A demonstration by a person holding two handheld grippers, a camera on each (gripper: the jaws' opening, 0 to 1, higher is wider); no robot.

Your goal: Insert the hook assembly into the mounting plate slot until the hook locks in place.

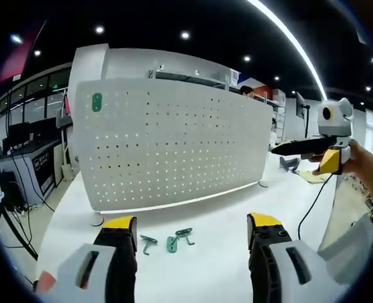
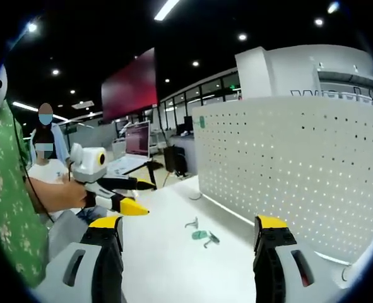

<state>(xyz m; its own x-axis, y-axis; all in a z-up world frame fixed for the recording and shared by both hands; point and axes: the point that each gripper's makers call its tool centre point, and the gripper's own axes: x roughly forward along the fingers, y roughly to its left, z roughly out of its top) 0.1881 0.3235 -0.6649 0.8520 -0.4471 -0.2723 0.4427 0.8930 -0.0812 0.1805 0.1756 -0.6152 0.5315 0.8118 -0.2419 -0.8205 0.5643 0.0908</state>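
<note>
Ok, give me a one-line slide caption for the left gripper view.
Open left gripper over two green hooks lying on the white table before the upright pegboard.

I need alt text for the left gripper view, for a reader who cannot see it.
The left gripper hangs open above a white table, where small green hooks lie between its yellow-tipped jaws. Behind them a white pegboard panel stands upright with one green piece near its top left corner. The right gripper, held in a hand, enters from the right.
</note>
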